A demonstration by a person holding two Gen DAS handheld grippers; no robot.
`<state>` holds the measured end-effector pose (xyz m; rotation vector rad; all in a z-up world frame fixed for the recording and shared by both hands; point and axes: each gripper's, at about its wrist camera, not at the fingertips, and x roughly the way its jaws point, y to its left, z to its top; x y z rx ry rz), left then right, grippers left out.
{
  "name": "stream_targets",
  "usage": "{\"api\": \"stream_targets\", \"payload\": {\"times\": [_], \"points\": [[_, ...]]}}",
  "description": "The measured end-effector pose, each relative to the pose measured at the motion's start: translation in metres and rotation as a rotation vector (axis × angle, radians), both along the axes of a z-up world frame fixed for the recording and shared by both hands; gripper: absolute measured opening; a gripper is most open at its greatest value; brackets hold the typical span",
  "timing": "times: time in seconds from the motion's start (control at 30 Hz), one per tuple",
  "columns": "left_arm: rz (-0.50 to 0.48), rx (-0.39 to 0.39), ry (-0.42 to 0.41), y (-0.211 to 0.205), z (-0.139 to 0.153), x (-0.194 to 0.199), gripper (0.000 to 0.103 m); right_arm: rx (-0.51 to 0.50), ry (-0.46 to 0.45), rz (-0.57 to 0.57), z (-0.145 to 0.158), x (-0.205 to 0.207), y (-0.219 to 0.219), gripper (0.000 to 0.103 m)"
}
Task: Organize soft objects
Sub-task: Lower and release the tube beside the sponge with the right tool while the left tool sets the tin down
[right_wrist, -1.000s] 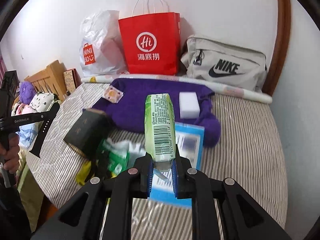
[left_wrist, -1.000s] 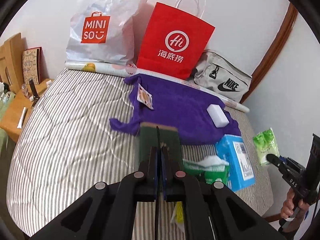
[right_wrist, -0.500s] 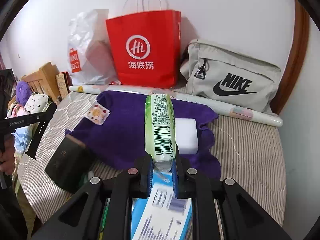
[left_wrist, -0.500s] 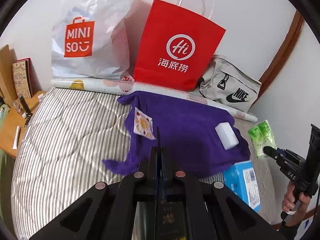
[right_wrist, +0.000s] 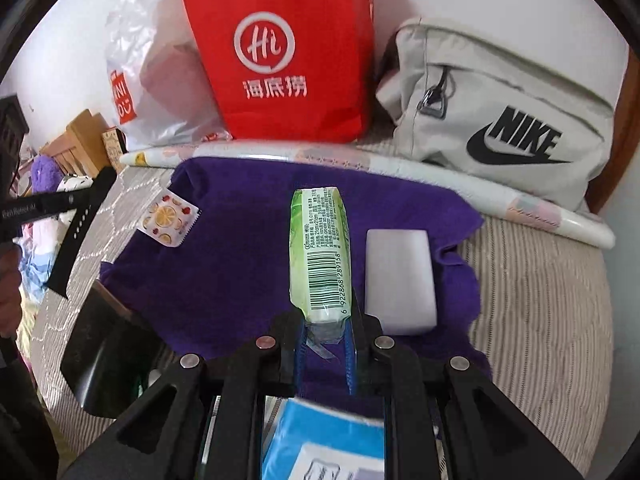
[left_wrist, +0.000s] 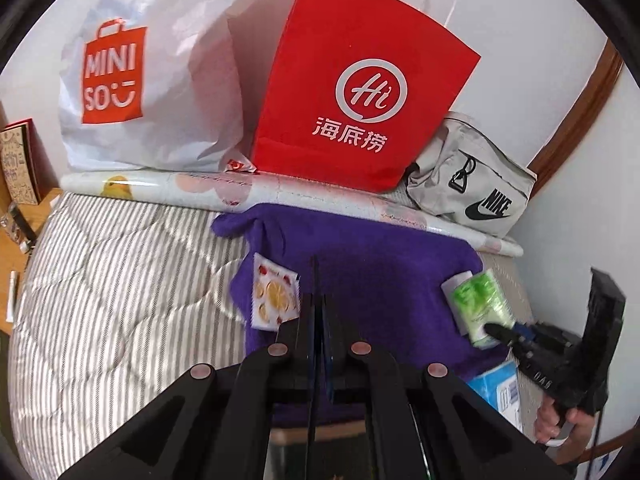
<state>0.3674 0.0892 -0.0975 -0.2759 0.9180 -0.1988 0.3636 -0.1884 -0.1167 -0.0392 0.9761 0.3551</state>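
Note:
My right gripper (right_wrist: pixel 324 324) is shut on the near end of a green tissue pack (right_wrist: pixel 320 256), held just above the purple towel (right_wrist: pixel 240 264) and left of a white foam block (right_wrist: pixel 400 280). In the left wrist view the same pack (left_wrist: pixel 480 304) covers part of that block (left_wrist: pixel 454 286). My left gripper (left_wrist: pixel 316 308) is shut, over the towel's (left_wrist: pixel 380 280) near edge; a thin dark edge shows between its fingertips. A fruit-print sachet (left_wrist: pixel 274 300) lies on the towel's left side. A dark box (right_wrist: pixel 108 360) and a blue tissue box (right_wrist: pixel 324 440) lie nearer on the striped bed (left_wrist: pixel 120 300).
Against the wall stand a white Miniso bag (left_wrist: pixel 152 92), a red paper bag (left_wrist: pixel 360 92) and a grey Nike bag (right_wrist: pixel 500 120), with a rolled printed sheet (left_wrist: pixel 180 188) in front of them. A wooden bedside table (left_wrist: pixel 16 216) is at the left.
Both grippers moved forward over the bed toward the wall. The right one carried the green pack over the purple towel beside the white block. The dark box slid under the left gripper.

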Motion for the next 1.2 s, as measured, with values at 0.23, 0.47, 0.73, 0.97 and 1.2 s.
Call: {"api": "stream_targets", "payload": {"times": [0.23,0.47,0.73,0.97,1.2], "points": [[-0.019,-0.029,0.038,-0.009,-0.017,0.033,0.004,0.005,0.051,-0.011,-0.017,0.013,-0.002,0.016],[-0.040,-0.039,0.096,-0.020,-0.042,0.057,0.004,-0.013,0.085,0.012,-0.029,0.016,0.003,0.016],[-0.062,0.016,0.161,-0.035,-0.066,0.069,0.004,-0.034,0.111,0.026,-0.038,0.024,0.006,0.016],[-0.068,0.054,0.204,-0.038,-0.080,0.071,0.004,-0.056,0.111,0.039,-0.041,0.025,0.009,0.018],[-0.059,0.095,0.194,-0.039,-0.074,0.064,0.023,-0.025,0.087,0.036,-0.035,0.019,0.005,0.049]]}}
